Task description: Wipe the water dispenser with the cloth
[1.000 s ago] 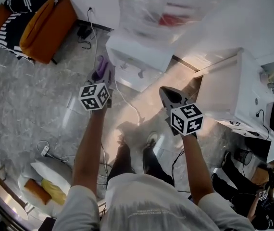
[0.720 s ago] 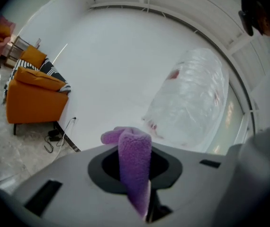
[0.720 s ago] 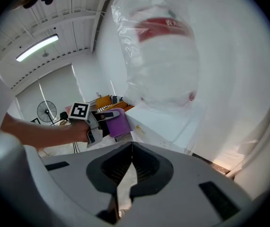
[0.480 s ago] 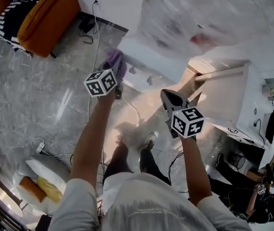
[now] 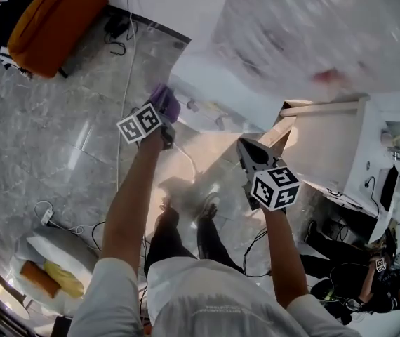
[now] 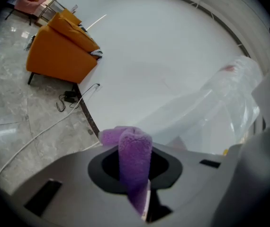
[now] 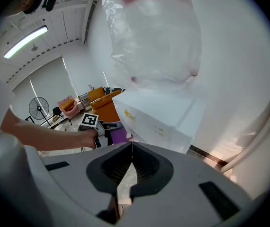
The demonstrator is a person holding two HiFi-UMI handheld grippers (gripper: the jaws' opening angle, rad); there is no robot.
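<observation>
Jaws of our left gripper (image 5: 163, 116) pinch the purple cloth (image 5: 165, 102) in the head view, just beside a corner of the white water dispenser (image 5: 214, 90); our right gripper (image 5: 248, 149) hangs apart from it. In the left gripper view, the cloth stands up between the jaws. In the right gripper view, the jaws are pressed together and empty, and the water dispenser is ahead of them.

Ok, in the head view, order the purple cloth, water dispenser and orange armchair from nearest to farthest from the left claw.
1. The purple cloth, gripped in the left claw.
2. The water dispenser, just right of it.
3. The orange armchair, far upper left.
</observation>
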